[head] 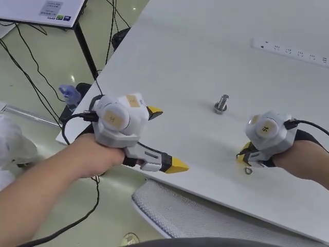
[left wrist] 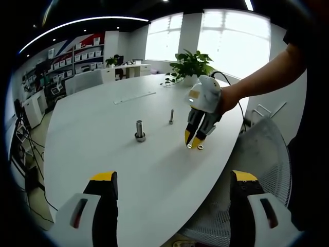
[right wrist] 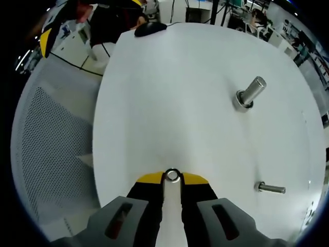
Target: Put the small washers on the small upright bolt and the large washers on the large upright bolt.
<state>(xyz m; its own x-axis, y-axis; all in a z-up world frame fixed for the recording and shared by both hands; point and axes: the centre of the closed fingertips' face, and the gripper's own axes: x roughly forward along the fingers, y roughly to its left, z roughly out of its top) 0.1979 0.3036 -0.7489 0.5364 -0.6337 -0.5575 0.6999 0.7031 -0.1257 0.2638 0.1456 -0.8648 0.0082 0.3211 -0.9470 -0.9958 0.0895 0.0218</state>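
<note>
Washer (right wrist: pixel 172 175), steel ring, pinched by right gripper (right wrist: pixel 172 179) fingers, left gripper (left wrist: pixel 172 176) fingers wide

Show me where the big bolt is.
In the head view the large bolt stands upright on the table, up-left of the right gripper; the small bolt stands beyond it.

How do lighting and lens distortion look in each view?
Head view: even soft light, straight lines. Left gripper view: bright windows blown out, white table edge bowed by fisheye. Right gripper view: same bowing, large upright steel bolt appears tilted.
</note>
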